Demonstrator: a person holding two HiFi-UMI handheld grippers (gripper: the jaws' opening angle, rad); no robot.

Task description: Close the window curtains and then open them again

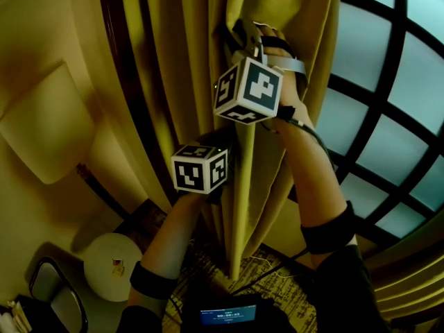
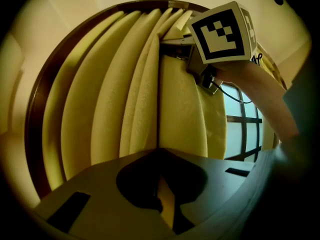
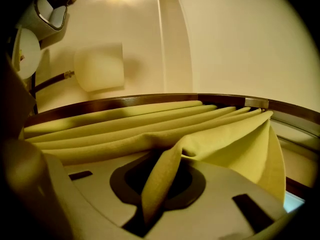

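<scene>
The yellow curtain (image 1: 187, 61) hangs bunched in deep folds at the left side of the window (image 1: 388, 82). My right gripper (image 1: 239, 35) is high on the curtain's edge, its marker cube (image 1: 248, 89) facing the head camera. In the right gripper view a fold of the curtain (image 3: 160, 179) runs down between the jaws of the right gripper (image 3: 167, 156), which is shut on it. My left gripper (image 1: 214, 143) is lower, below the right one. In the left gripper view the left gripper (image 2: 159, 151) is shut on a curtain fold (image 2: 167, 204), with the folds (image 2: 125, 94) straight ahead.
A dark wooden frame (image 1: 114, 68) borders the curtain on the left. A pale lampshade (image 1: 45, 127), a round white table (image 1: 114, 266) and a chair (image 1: 55, 290) stand lower left. The window's dark lattice (image 2: 240, 129) shows to the right of the curtain.
</scene>
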